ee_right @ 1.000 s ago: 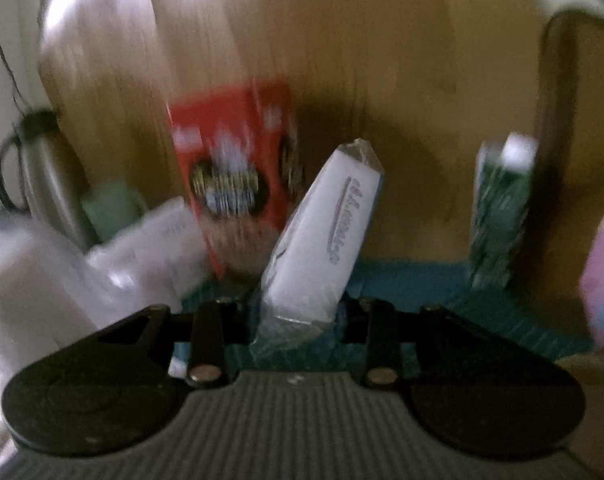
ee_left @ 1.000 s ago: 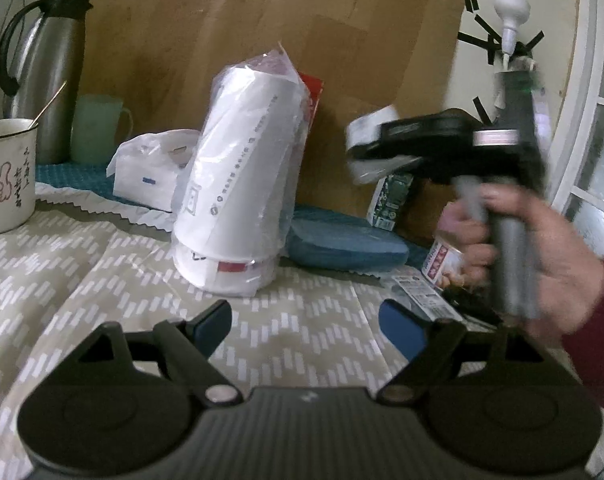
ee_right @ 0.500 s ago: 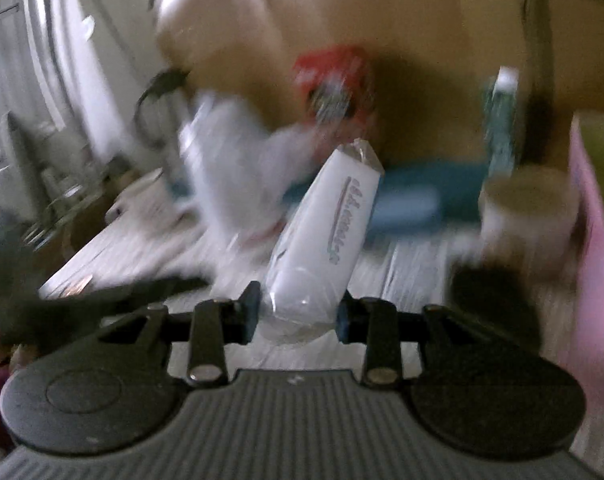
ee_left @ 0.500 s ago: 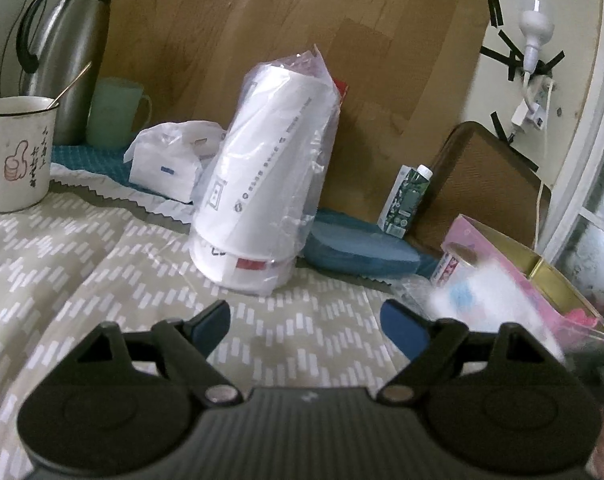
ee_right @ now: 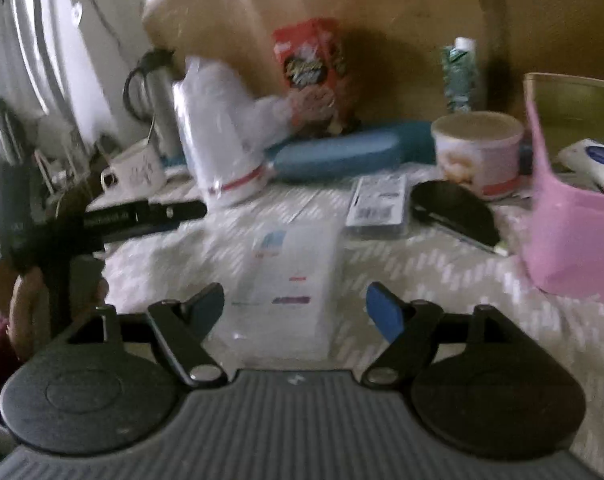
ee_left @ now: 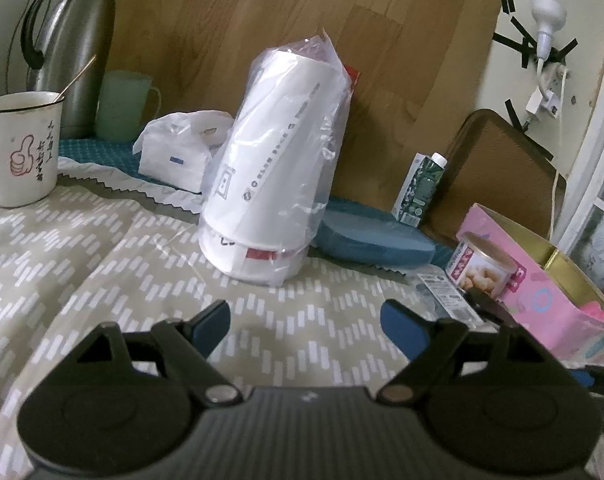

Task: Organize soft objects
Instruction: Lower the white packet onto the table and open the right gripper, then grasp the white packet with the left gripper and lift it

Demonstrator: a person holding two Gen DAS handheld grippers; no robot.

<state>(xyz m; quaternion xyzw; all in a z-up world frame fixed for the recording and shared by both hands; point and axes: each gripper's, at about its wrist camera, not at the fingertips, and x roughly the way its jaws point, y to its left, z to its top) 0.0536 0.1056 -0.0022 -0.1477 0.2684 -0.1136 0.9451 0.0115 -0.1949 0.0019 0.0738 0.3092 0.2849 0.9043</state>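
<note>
A white plastic-wrapped tissue packet [ee_right: 289, 276] lies flat on the patterned tablecloth [ee_right: 422, 280]. It sits between and just ahead of the blue pads of my right gripper [ee_right: 295, 308], whose jaws are opening; neither pad touches it. My left gripper [ee_left: 306, 324] stands open over bare cloth with nothing between its fingers. From the right wrist it shows as a dark bar [ee_right: 149, 216] at the left, held by a hand [ee_right: 25, 292]. A tall white bundle in clear plastic [ee_left: 273, 160] stands ahead of the left gripper. A white bagged tissue pack [ee_left: 177, 152] lies behind it.
A pink box [ee_right: 562, 240] at the right holds another white packet [ee_right: 594, 160]. Beside it stand a tin can [ee_right: 478, 152] and a small carton [ee_left: 420, 188]. A flat blue pad [ee_left: 374, 236], an enamel mug [ee_left: 19, 148], a green cup [ee_left: 121, 106] and a steel thermos [ee_left: 73, 40] line the back.
My right gripper swung across the table with the tissue packet clamped upright, then opened; the packet now lies flat on the cloth. The right hand has left the left wrist view.
</note>
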